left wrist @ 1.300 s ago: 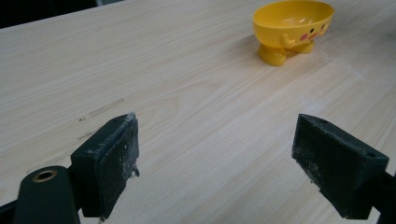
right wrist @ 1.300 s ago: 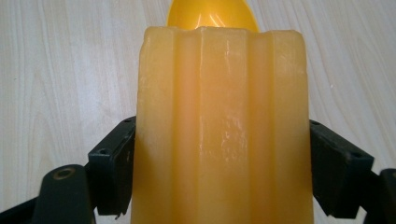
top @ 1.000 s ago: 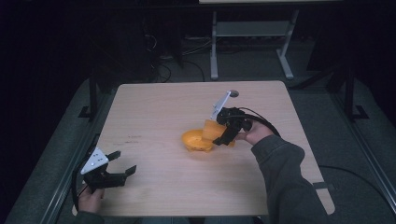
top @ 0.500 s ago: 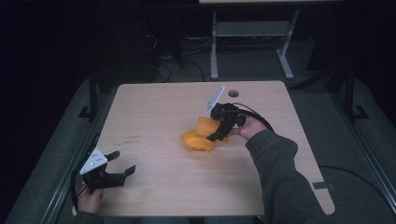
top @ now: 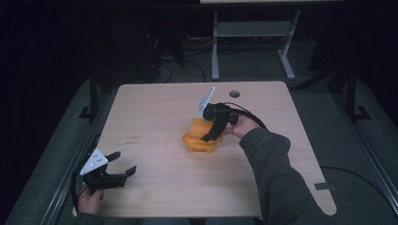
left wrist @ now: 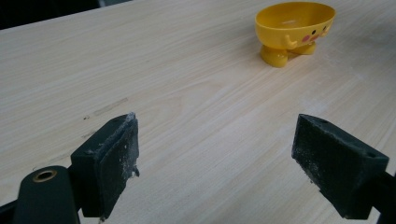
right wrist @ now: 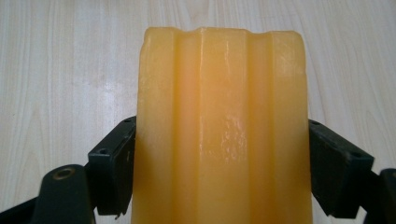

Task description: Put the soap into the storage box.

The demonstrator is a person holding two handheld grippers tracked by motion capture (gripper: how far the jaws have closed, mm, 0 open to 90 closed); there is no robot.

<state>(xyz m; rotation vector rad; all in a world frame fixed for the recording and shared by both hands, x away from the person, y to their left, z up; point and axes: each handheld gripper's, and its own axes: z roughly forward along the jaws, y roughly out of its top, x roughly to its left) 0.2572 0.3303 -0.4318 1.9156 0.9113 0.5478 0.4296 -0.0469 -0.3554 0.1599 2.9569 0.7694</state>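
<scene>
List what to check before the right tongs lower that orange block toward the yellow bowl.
1. Grip: the right tongs have a jaw pressed on each side of the block. Ok.
2. Bowl upright on its feet. Ok.
3. Bowl free to receive: the part of its inside seen from the left gripper view is bare. Ok.
4. Block lined up over the bowl: they overlap in the high view, but the right gripper view has bare table behind the block. Cannot tell.
5. Left tongs out of the way: open, near the table's near left corner, far from the bowl. Ok.
</scene>
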